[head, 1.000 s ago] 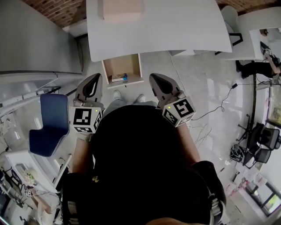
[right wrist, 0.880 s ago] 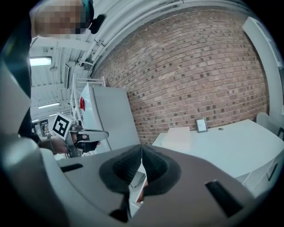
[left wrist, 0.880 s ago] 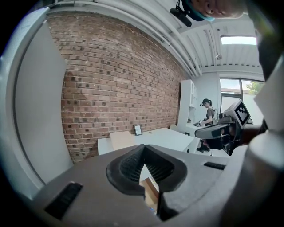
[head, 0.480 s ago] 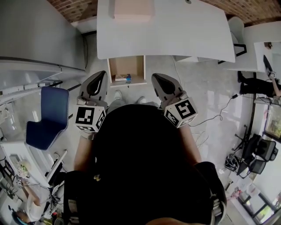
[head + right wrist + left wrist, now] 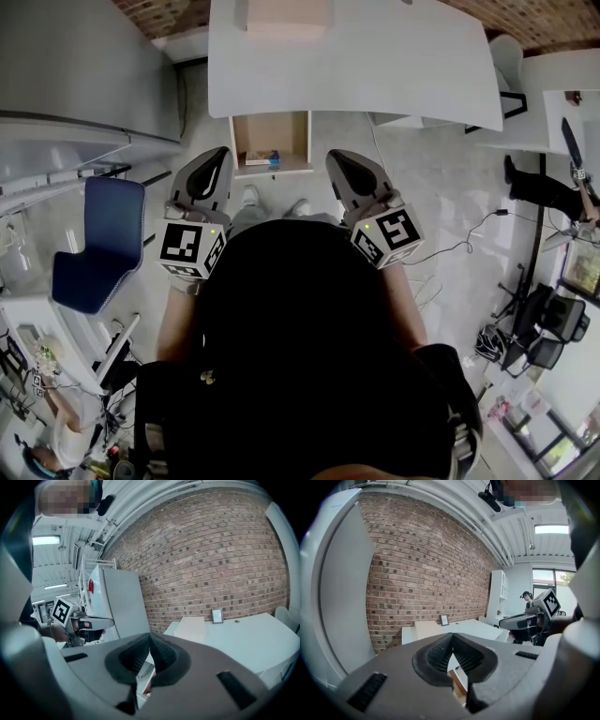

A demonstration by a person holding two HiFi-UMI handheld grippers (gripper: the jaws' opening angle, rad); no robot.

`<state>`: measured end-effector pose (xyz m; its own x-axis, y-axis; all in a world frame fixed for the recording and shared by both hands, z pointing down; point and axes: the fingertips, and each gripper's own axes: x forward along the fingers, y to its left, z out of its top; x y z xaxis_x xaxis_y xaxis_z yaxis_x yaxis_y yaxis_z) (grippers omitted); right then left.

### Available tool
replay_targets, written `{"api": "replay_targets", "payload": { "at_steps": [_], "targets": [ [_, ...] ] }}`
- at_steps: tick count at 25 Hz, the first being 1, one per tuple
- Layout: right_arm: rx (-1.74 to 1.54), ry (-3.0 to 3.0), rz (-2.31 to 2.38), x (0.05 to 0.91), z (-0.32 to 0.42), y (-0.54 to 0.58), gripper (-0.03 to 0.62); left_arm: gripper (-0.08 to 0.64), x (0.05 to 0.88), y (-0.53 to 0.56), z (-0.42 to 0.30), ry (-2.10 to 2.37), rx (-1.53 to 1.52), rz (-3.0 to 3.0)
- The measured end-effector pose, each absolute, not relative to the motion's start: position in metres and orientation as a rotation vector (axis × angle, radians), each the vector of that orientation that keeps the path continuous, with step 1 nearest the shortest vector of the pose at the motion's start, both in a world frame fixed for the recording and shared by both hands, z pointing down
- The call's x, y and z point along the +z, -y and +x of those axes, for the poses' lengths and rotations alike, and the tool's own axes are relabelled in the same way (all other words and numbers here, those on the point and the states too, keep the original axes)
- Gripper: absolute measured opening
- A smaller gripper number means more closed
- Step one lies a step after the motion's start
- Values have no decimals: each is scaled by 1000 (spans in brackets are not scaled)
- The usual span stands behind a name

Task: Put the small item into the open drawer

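left gripper (image 5: 214,165): jaws together, nothing between them; held at chest height, aimed over the desk (image 5: 375,66).
drawer (image 5: 274,131): open, ahead of both grippers and between them, below their line of aim.
small item (image 5: 265,158): blue and white bits at the drawer's near edge, just ahead-right of the left tips. Too small to identify. My read: already inside.
right gripper (image 5: 339,165): jaws closed too, empty, level with the left one.
risk 1: neither gripper carries anything. If another item is meant, none shows.
risk 2: dipping in with closed jaws could knock the near-edge bits out or nudge the drawer shut.
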<state>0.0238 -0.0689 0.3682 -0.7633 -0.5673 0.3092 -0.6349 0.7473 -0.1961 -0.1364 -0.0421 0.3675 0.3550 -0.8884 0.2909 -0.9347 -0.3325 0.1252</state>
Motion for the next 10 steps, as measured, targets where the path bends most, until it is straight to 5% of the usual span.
{"api": "replay_targets", "payload": {
  "at_steps": [10],
  "targets": [
    [407, 2724, 988, 359, 12, 69, 12, 3, 360, 40, -147, 1615, 166, 2389]
  ]
}}
